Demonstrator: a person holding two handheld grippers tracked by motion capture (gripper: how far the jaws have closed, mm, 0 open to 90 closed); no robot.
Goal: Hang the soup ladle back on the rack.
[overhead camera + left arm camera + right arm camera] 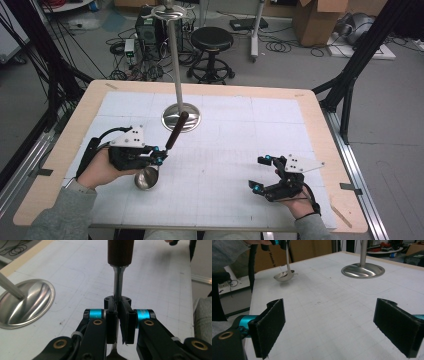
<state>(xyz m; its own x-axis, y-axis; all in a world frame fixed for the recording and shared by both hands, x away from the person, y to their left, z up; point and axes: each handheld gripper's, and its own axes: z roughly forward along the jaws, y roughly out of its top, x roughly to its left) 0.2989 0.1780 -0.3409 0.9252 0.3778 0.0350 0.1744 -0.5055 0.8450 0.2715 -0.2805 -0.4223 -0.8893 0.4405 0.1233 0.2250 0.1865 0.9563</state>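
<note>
At the lower left of the high view, my left gripper [161,155] pinches the ladle [160,159] by its thin metal neck, so the bowl hangs near the stand [181,117]. My right gripper [261,173] waits wide open, holding nothing.

my high view looks forward and down over the whole table [320,125] from my side. the left gripper view sits close along its jaws, facing the ladle [119,277] and the stand base [27,302]. the right gripper view looks low across the mat; it shares that base [363,270].
</note>
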